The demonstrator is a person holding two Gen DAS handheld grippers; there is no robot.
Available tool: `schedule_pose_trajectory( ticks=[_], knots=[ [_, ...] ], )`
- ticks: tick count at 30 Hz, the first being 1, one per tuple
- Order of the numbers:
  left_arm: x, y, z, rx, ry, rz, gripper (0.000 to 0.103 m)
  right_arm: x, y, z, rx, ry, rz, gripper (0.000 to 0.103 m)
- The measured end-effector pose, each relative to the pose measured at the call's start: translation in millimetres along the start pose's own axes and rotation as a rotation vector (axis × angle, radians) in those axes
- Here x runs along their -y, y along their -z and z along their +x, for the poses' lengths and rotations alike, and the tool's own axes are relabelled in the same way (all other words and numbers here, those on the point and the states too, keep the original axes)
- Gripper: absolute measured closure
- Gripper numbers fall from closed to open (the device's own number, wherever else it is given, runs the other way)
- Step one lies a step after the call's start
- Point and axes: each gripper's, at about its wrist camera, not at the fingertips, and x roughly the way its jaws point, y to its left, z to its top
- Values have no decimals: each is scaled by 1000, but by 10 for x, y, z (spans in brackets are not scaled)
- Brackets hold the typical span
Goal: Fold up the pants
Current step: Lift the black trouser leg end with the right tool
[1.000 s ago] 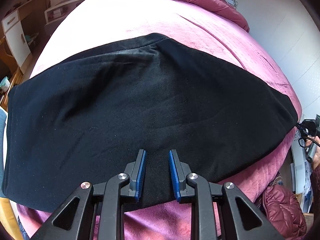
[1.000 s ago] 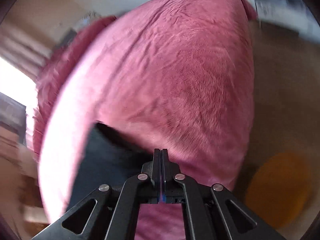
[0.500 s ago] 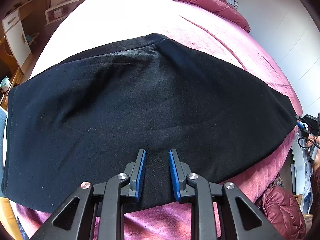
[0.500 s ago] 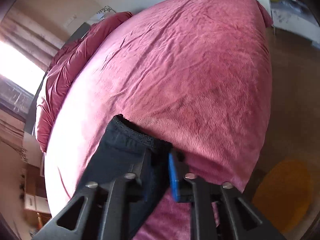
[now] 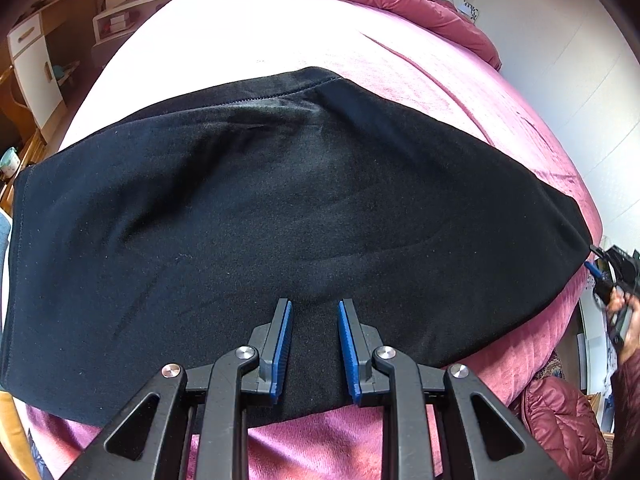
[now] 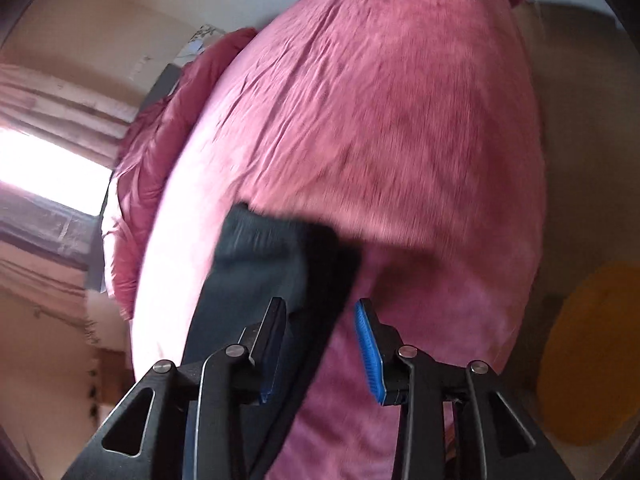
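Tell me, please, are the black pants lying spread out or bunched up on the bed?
Spread out: the black pants lie flat and smooth across the pink bed.

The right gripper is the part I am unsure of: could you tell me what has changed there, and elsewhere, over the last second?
The right gripper, shut a second ago, has just been opening at the end of the black pants; cloth lies between its parted fingers, no longer pinched. Its view is blurred. The left gripper stays slightly apart over the near edge of the pants, which lie flat on the pink bedspread as before.
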Motion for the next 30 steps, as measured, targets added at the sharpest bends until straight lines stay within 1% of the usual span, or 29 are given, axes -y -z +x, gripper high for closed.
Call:
schedule_pose_trajectory(
  ticks=[3, 5, 10, 11, 12, 13, 14, 15, 17, 19, 23, 25, 30],
  knots=[
    [-16, 14, -13, 2, 4, -2, 79, 38, 158, 73, -36, -62, 25, 65],
    [-23, 20, -33, 5, 4, -2, 79, 50, 199, 144, -41, -59, 31, 65],
    [-10, 30, -66, 8, -3, 2, 79, 109, 101, 293, -9, -105, 89, 67],
    [-7, 25, -67, 6, -4, 1, 79, 114, 81, 318, -4, -105, 96, 70],
    [-6, 22, -69, 6, -4, 0, 79, 100, 69, 340, -2, -93, 90, 77],
    [-2, 3, -95, 5, -4, -2, 79, 61, 53, 347, -5, -76, 77, 79],
    [-3, -4, -98, 3, -3, -4, 79, 11, 42, 344, -5, -60, 60, 84],
    [-6, -12, -104, 3, 0, -7, 79, -72, 29, 332, -3, -47, 33, 86],
    [-27, -25, -109, 5, 7, -14, 79, -223, 4, 265, 11, -34, -17, 87],
    [-68, -37, -112, 0, 23, -27, 79, -379, -43, 202, 20, -56, -59, 87],
    [-166, -52, -126, -2, 66, -70, 79, -772, -17, 77, 19, -107, -154, 87],
    [-199, -60, -144, 3, 78, -81, 79, -1006, 34, 50, 8, -132, -211, 87],
    [-292, -72, -211, 11, 109, -95, 79, -1584, 361, 61, -47, -192, -355, 87]
  ],
)
